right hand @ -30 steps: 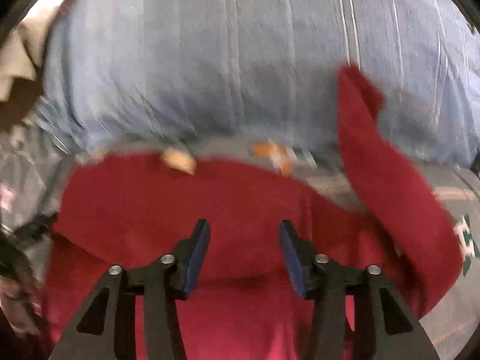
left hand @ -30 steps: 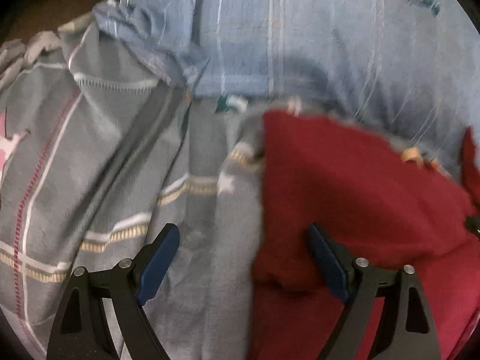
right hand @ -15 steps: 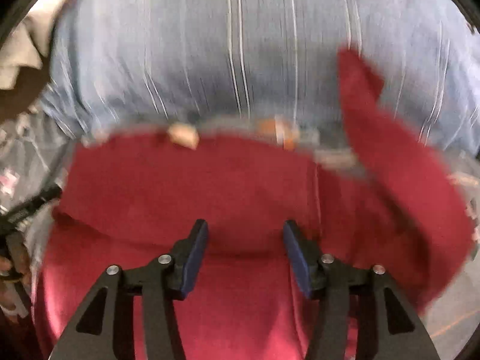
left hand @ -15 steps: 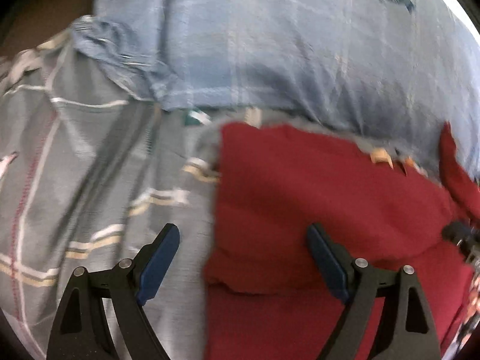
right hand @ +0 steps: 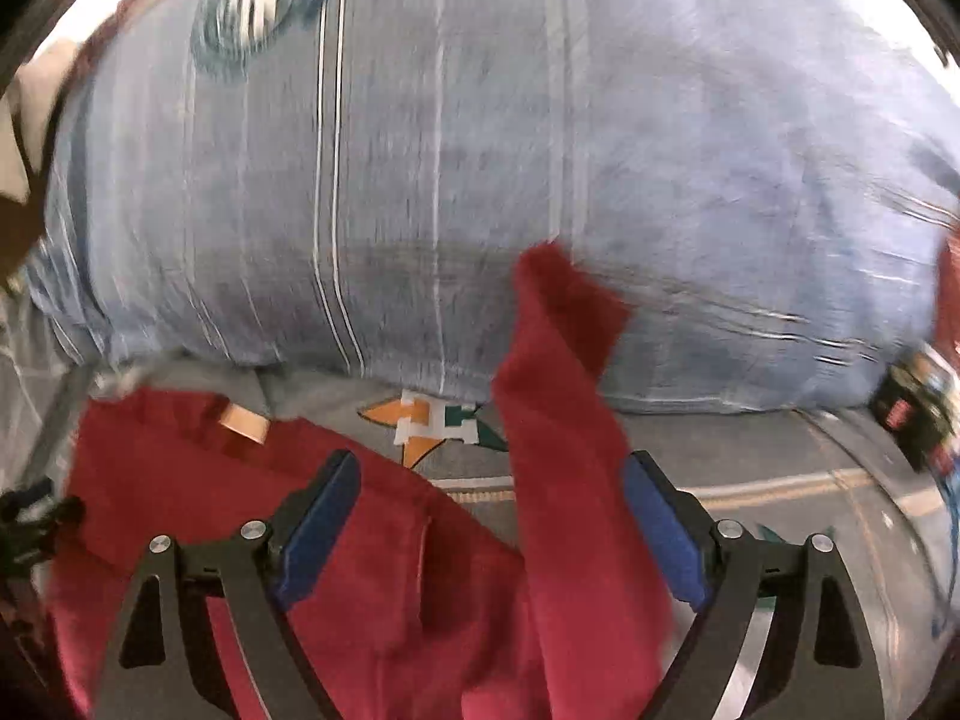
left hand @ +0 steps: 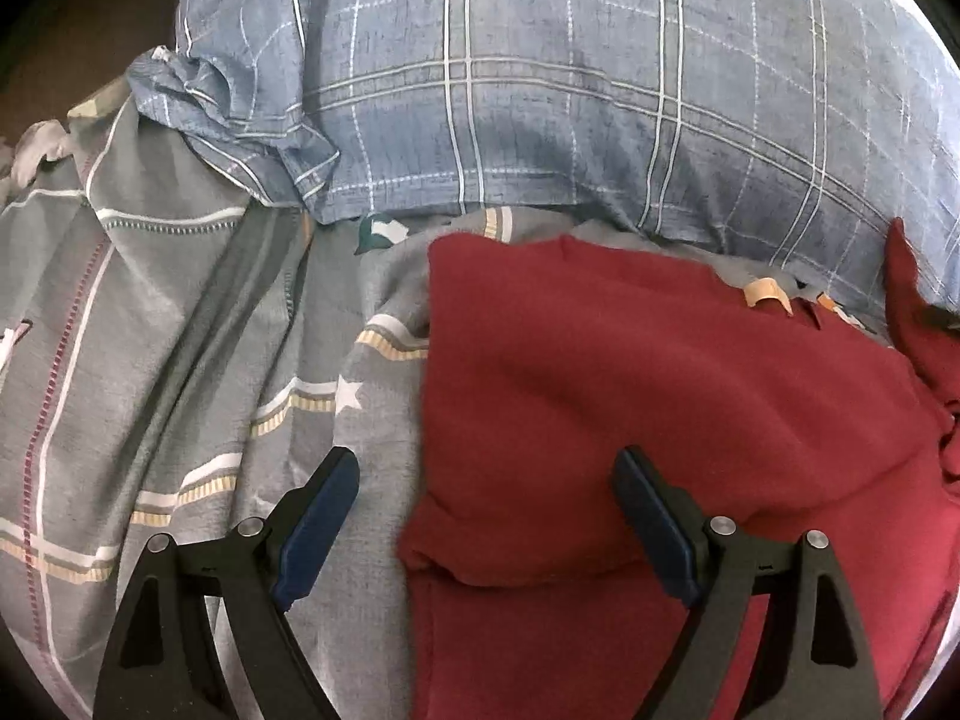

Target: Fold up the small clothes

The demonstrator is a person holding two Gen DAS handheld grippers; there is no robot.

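two grippers spread wide, left gripper, right gripper, over red garment

A large pillow in blue checked cotton with thin white lines fills the far part of the bed. Just in front of it lies a grey bedsheet with cream and red stripes. Left of the pillow, a dark brown surface shows. Bright daylight falls behind the pillow.
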